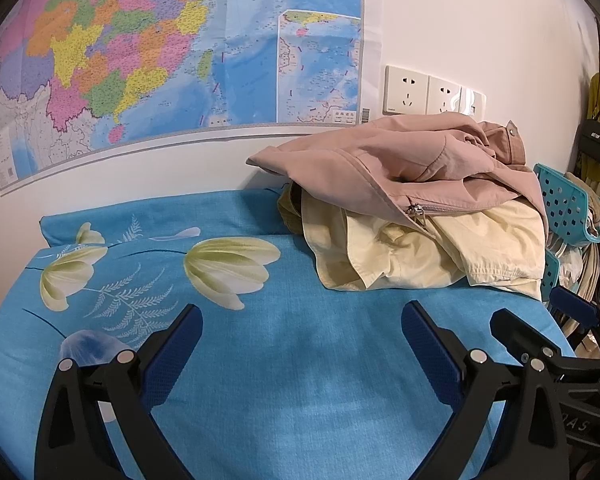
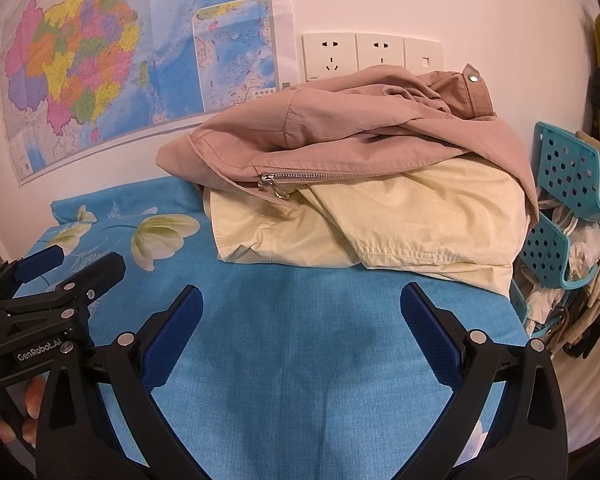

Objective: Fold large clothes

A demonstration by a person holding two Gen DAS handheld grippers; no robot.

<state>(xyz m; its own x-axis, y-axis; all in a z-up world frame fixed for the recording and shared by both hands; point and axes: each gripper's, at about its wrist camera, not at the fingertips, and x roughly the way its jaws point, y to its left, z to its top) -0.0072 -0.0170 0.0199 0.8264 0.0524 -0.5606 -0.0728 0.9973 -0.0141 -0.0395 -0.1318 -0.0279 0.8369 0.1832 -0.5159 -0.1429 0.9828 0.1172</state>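
Two clothes (image 2: 360, 184) beyond open tongs (image 2: 300, 316)

2 garments: 1 dusty-pink zip jacket (image 2: 340, 140), 1 pale-yellow cotton garment (image 2: 400, 224). 2 teal perforated plastic baskets (image 2: 568, 168). 1 wall map (image 2: 112, 60).

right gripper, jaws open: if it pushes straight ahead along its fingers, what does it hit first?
Probably the cream garment at the bottom of the pile, under the pink jacket. The right gripper has only bare blue sheet before it; depth is uncertain.
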